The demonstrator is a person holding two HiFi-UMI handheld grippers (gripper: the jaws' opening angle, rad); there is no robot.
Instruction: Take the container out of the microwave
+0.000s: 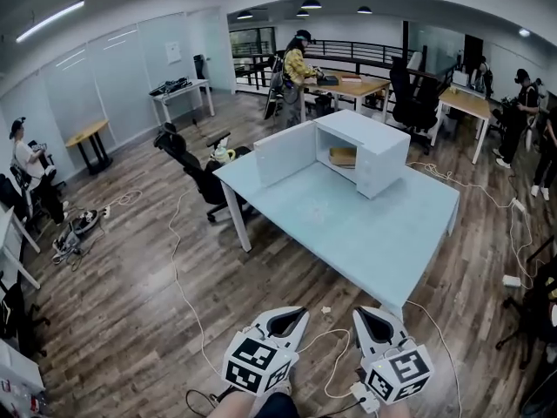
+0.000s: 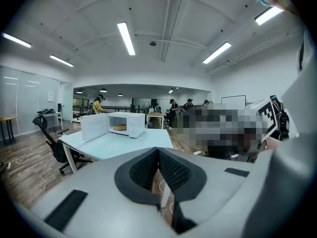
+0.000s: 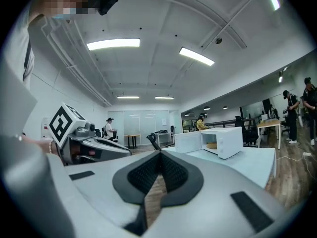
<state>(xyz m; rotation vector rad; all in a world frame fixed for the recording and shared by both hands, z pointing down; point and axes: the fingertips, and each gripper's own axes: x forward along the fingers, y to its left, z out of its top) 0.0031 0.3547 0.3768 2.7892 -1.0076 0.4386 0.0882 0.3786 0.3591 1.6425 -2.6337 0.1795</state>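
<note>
The microwave (image 1: 376, 151) stands at the far side of the table (image 1: 348, 229), its door (image 1: 285, 153) swung wide to the left. The container (image 1: 343, 156) sits inside the cavity. Only a tan sliver of it shows past the opening, too small in every view to tell its shape or whether it has a lid.

Both grippers hang low at the near edge of the head view, short of the table and well apart from the microwave. The hands that carry them are cut off by the bottom of that view. The left gripper (image 1: 290, 319) has its fingers pressed together at the tips, with nothing between them; through the slit below the pads only floor and a bit of cable show. The right gripper (image 1: 372, 319) is likewise closed tip to tip and empty, wood floor visible through its gap.

Each gripper's body fills the lower half of its own view and hides the near part of the table. A chair (image 1: 187, 159) stands just beside the table's left end, partly behind it.
</note>
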